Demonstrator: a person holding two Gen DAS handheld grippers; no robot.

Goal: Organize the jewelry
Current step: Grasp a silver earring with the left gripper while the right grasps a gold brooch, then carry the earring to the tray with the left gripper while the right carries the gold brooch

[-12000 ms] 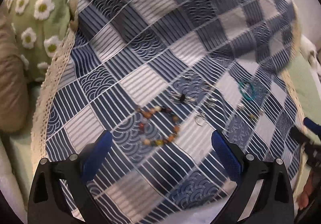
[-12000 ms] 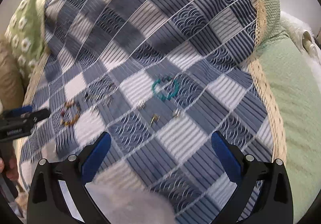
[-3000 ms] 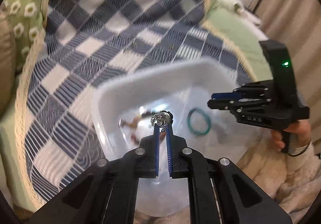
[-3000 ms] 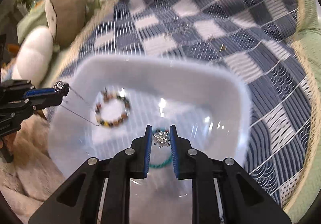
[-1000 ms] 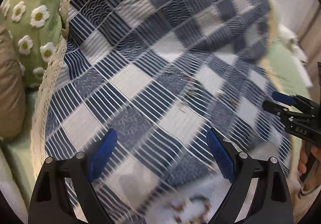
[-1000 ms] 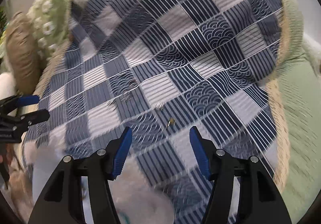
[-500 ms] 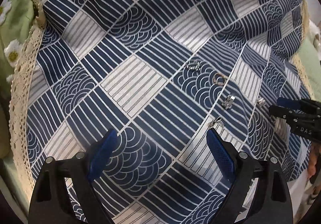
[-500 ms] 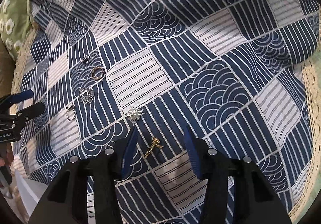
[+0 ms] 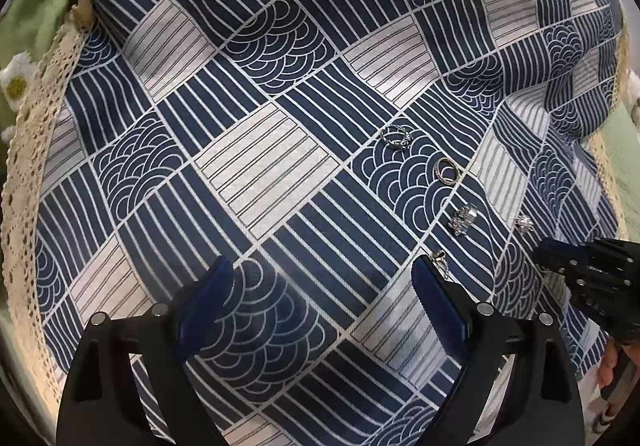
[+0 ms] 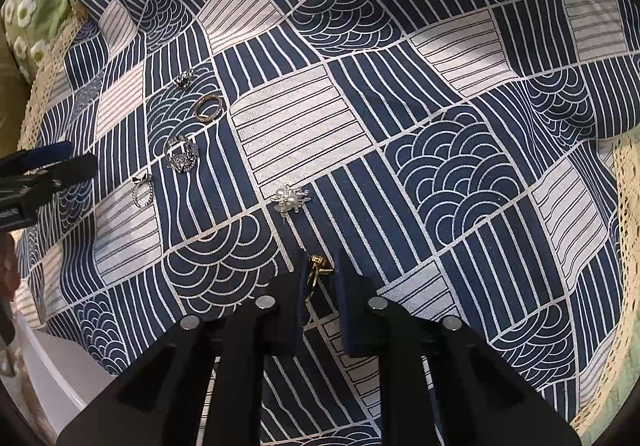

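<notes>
Several small pieces lie on the blue patchwork quilt (image 9: 256,166). My right gripper (image 10: 320,276) points down at the cloth, its jaws closing, and a small gold earring (image 10: 318,265) sits between the pads, touching both. A pearl brooch (image 10: 290,200) lies just beyond it. My left gripper (image 9: 322,278) hangs open over bare quilt. A little charm ring (image 9: 439,259) lies by its right fingertip (image 9: 424,278). Further off lie a chunky silver ring (image 9: 463,220), a gold band (image 9: 447,171) and an openwork silver ring (image 9: 397,136).
A white bin's rim (image 10: 52,378) shows at the lower left of the right wrist view. A cream lace border (image 9: 36,134) edges the quilt, with green daisy fabric (image 9: 24,46) beyond. The right gripper's black body (image 9: 588,270) stands close to the pearl brooch (image 9: 524,223).
Both grippers have come down close to the quilt. The right jaws have narrowed from wide apart to pinching the gold earring. The left jaws stay wide.
</notes>
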